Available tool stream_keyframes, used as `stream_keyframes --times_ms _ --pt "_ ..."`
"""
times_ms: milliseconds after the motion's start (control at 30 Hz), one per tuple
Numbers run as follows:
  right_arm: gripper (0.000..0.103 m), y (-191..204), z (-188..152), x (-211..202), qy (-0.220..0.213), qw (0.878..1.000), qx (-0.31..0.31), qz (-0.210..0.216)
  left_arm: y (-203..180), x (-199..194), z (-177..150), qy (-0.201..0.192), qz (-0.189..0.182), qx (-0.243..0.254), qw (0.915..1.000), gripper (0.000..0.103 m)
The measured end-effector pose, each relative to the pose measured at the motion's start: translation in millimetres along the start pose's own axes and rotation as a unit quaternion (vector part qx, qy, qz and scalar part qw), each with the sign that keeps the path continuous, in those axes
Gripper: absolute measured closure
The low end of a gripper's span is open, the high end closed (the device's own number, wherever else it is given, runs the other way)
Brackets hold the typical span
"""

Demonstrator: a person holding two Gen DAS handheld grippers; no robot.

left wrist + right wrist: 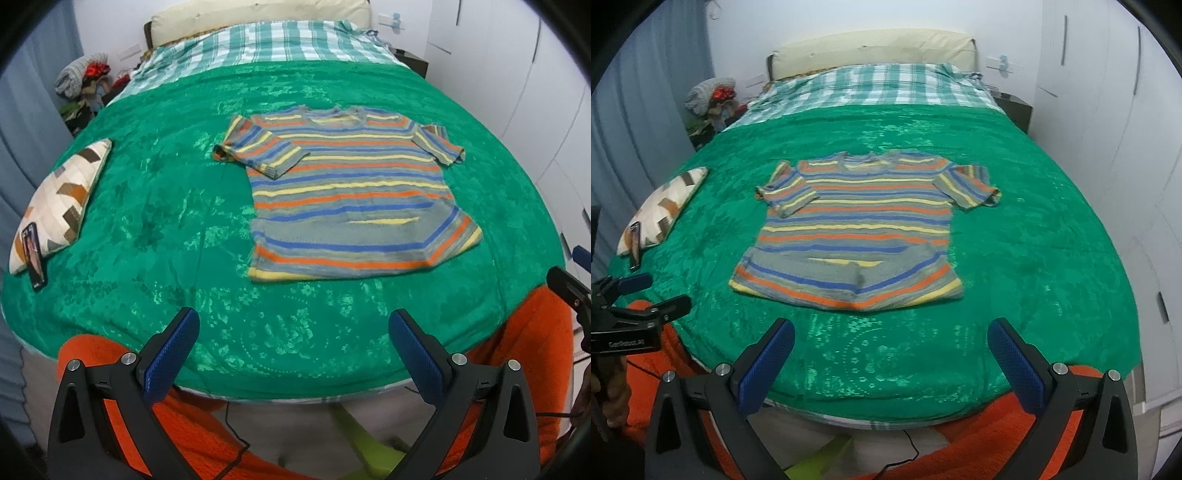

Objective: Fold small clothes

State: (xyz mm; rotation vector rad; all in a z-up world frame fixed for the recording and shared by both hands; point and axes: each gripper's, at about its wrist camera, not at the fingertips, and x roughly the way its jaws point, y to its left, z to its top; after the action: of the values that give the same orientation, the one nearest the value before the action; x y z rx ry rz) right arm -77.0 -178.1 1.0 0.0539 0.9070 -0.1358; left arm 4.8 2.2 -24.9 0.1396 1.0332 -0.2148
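A striped shirt (354, 192) lies spread flat on the green blanket (166, 206) covering the bed (875, 48), roughly at the middle, neck towards the headboard and hem towards the near edge. Both short sleeves stick out to the sides; the sleeve on the left of the view is partly folded in over the chest. The hem shows a crease near the corner on the right.

The left claw (293, 354) hovers above the near edge of the bed, jaws wide apart, holding nothing and well short of the shirt. The right claw (892, 360) sits likewise over the near edge, jaws spread wide and empty, apart from the shirt's hem.

A patterned pillow (61, 199) rests at the blanket's left side, with a phone (34, 258) lying against its near end. A checked sheet (875, 86) covers the bed's far part.
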Motion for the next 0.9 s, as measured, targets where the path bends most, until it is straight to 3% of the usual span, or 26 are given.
stream_keyframes --times_ms 233,900 --pt "0.000 -9 -2 3 0.010 1.000 0.010 -0.024 1 4 1 0.011 0.000 -0.006 0.9999 0.001" --pt "0.000 -2 -5 8 0.022 1.000 -0.001 -0.014 2 11 -1 0.028 0.022 0.001 0.9994 0.001"
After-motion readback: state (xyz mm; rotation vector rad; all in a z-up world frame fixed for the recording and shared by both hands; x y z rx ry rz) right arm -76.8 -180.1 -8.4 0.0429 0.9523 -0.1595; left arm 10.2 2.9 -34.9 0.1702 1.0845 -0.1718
